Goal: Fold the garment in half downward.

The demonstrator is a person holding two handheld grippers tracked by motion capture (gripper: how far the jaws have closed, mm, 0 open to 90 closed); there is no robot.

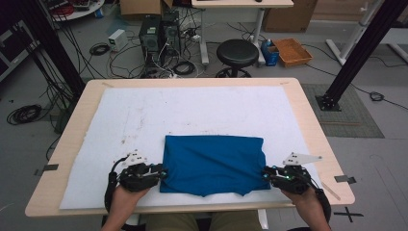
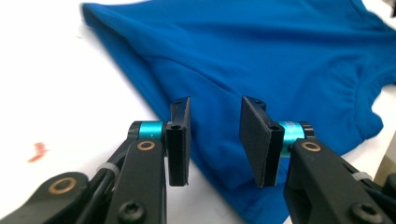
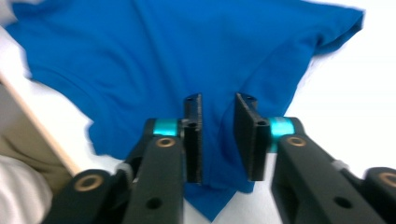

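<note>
Left hand [image 1: 126, 192] low at the near table edge, forearm rising from below, left gripper [image 1: 161, 172] aimed level and rightward at the left edge of the blue shirt [image 1: 213, 164]; jaws spread, cloth edge lying between them, pads not pressing. Shirt folded, flat on the white cloth [image 1: 144, 115], near the front of the table [image 1: 308, 110]. Right hand [image 1: 302, 190] mirrored, right gripper [image 1: 266, 174] pointed leftward at the shirt's right edge; jaws narrowly parted, not clamped.
</note>
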